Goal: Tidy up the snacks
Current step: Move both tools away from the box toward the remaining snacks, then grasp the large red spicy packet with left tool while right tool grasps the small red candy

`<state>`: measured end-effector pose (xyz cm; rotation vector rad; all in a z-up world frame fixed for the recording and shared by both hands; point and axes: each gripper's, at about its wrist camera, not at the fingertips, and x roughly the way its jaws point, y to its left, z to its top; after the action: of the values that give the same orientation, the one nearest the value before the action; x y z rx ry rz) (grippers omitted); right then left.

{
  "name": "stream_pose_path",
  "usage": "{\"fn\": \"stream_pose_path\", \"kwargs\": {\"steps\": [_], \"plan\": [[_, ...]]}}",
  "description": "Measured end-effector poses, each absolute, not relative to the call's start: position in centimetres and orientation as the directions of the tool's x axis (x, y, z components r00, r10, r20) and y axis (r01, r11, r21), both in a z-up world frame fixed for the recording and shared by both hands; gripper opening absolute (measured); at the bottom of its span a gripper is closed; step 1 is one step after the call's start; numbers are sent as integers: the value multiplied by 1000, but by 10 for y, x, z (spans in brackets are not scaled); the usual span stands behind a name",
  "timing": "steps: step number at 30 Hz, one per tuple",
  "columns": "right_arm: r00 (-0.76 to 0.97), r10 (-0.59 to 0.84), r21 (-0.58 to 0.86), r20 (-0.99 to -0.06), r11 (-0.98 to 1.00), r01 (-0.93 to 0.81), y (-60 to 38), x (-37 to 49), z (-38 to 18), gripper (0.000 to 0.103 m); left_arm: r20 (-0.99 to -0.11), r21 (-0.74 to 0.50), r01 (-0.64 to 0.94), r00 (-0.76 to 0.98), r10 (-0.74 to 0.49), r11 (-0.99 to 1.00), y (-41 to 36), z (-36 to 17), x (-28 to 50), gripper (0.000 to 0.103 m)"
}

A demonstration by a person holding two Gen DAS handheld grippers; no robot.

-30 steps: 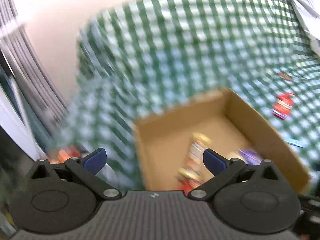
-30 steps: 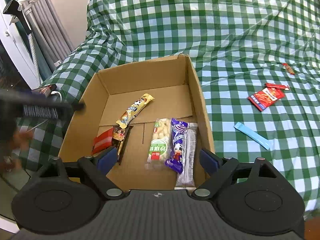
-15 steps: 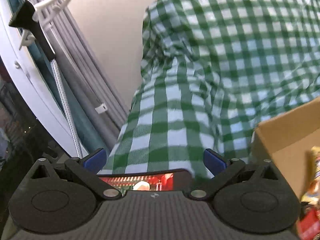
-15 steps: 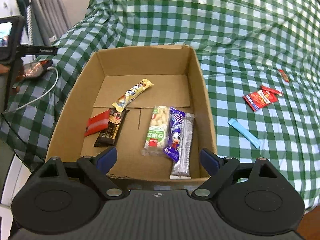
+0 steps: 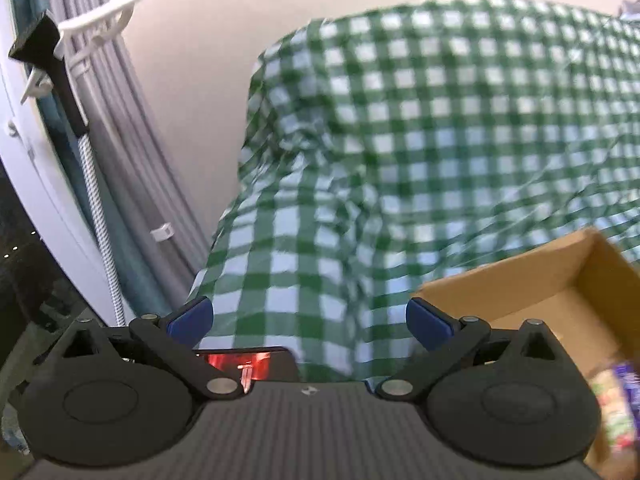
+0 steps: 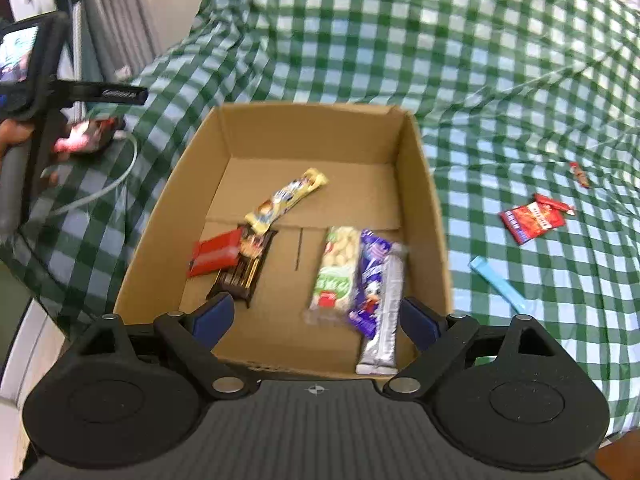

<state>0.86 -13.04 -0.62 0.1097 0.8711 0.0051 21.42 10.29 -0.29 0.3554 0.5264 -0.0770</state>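
An open cardboard box (image 6: 420, 184) stands on the green checked cloth (image 6: 500, 60). In it lie a yellow bar (image 6: 286, 200), a red pack (image 6: 214, 252), a dark bar (image 6: 244, 272), a green peanut pack (image 6: 338, 272), a purple pack (image 6: 372, 280) and a silver bar (image 6: 386, 312). My right gripper (image 6: 316, 316) hangs open over the box's near edge, holding nothing. To the right on the cloth lie a red packet (image 6: 532, 218), a blue stick (image 6: 498, 284) and a small red candy (image 6: 580, 170). My left gripper (image 5: 310, 319) is open and empty left of the box (image 5: 520, 280).
A phone with a red screen (image 5: 244, 364) lies on the cloth under the left gripper, with a cable (image 6: 100, 188) running from it. Grey curtains (image 5: 120, 140) and a white frame stand at the left. A hand (image 6: 12, 136) holds the left device.
The left gripper's view swung left off the box onto the cloth and curtains, then came partly back so the box's corner shows. The right gripper shifted slightly and rolled over the box.
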Motion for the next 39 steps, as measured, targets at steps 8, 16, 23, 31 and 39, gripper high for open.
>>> {"fn": "stream_pose_path", "kwargs": {"steps": [8,16,23,31,39], "plan": [[734,-18,152,-679,975,165,-184,-38,17,93,-524,254,273,845,-105,928,32,43,142,103],[765,-143,210,-628,916,343,-271,-74,11,94,-604,215,444,760,-239,870,-78,46,97,103],[746,-218,224,-629,869,442,-347,-77,-14,95,-693,233,573,665,-279,786,-195,7,96,103],[710,-293,159,-640,854,496,-446,-36,-52,95,-789,232,705,539,-295,671,-320,-74,157,103],[734,-313,113,-602,877,467,-568,73,-100,95,-871,197,766,423,-249,612,-410,-173,221,103]]}}
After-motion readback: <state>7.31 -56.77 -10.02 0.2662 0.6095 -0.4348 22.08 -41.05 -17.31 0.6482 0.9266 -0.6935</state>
